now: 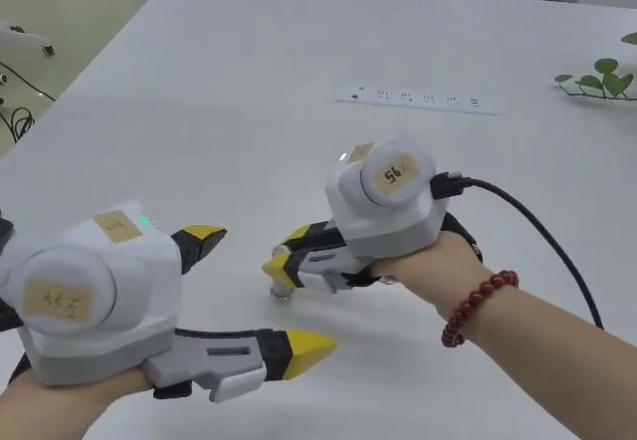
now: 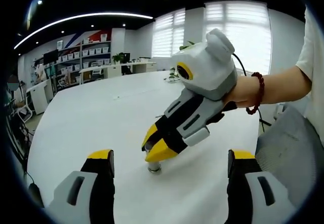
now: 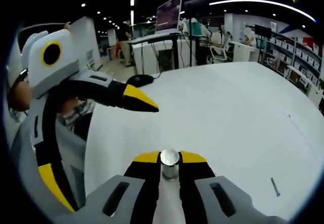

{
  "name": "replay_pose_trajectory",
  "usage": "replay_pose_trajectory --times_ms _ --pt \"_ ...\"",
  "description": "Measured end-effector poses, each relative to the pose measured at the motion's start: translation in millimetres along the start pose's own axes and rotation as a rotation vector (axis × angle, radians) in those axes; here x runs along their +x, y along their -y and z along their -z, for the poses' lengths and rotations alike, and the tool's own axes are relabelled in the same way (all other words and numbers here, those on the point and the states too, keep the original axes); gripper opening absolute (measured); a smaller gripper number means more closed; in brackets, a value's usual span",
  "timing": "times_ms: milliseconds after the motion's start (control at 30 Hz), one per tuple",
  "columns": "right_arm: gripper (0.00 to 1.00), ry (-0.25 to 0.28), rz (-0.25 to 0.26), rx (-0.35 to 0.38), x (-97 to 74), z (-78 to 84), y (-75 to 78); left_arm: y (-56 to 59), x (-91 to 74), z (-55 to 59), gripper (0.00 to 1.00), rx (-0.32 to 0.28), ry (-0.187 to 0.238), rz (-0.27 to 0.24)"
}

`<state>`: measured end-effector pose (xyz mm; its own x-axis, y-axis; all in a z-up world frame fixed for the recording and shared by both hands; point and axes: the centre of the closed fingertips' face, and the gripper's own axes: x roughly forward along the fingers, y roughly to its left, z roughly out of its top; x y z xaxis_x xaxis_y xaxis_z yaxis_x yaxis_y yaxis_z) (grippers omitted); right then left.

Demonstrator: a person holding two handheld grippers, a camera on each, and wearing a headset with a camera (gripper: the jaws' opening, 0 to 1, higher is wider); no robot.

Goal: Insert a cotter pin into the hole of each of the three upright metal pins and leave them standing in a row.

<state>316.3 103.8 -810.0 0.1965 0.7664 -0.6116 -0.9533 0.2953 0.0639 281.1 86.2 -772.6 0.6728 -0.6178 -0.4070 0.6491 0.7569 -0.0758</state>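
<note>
White table [image 1: 249,82]; one metal pin [image 3: 169,171] in right gripper [image 3: 169,157]

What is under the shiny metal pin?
The white table: the metal pin stands on it, pinched by the fingers of the right gripper. The fingers cover its sides, so any hole in it cannot be seen.

Bright overhead lighting, soft shadows, fisheye distortion

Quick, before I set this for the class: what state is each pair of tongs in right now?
Left tongs: open, holding nothing.
Right tongs: closed on a metal pin.
</note>
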Motion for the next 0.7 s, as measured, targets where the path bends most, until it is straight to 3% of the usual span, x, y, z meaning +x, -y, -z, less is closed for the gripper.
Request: replay_pose_trajectory --times_ms 700 --pt "0.14 -0.004 0.056 0.009 -41.8 30.2 6.1 12.4 0.1 -1.0 0.92 0.006 -0.002 0.022"
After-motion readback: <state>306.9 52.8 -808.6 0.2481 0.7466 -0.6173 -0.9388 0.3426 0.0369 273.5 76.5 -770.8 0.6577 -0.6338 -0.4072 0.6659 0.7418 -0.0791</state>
